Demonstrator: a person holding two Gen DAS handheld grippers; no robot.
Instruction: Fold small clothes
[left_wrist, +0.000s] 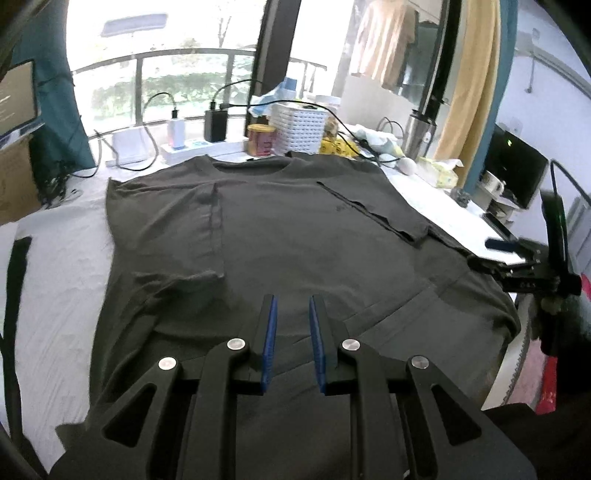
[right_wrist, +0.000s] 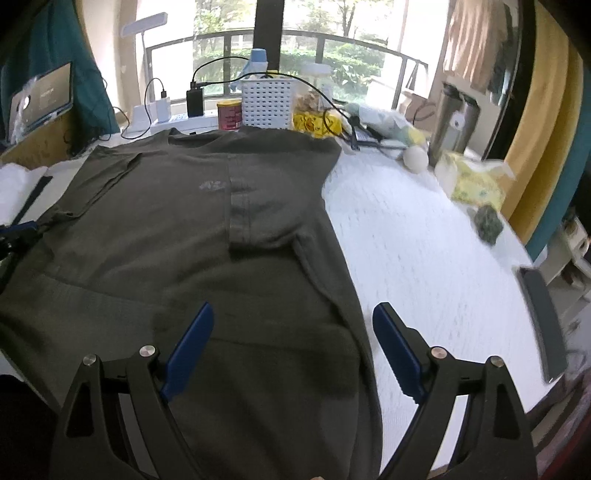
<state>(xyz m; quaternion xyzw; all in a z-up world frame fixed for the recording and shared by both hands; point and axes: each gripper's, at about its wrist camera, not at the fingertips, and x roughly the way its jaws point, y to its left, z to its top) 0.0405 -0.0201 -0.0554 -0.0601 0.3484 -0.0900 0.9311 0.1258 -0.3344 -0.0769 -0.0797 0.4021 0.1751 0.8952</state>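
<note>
A dark olive T-shirt (left_wrist: 295, 221) (right_wrist: 166, 229) lies flat on the white table (right_wrist: 424, 240), collar at the far side and both sleeves folded inward over the chest. My left gripper (left_wrist: 293, 301) hovers over the shirt's lower middle. Its blue pads stand a narrow gap apart with nothing between them. My right gripper (right_wrist: 294, 308) stands wide open above the shirt's lower right edge, holding nothing. It also shows at the right edge of the left wrist view, right gripper (left_wrist: 491, 254), by the shirt's side. The left gripper (right_wrist: 14, 229) is partly visible at the far left of the right wrist view.
Along the far edge stand a white basket (right_wrist: 266, 103), a red can (right_wrist: 229, 115), a power strip with chargers (left_wrist: 192, 146), a steel flask (right_wrist: 452, 122) and a yellow packet (right_wrist: 476, 184). A dark flat device (right_wrist: 543, 321) lies near the right edge.
</note>
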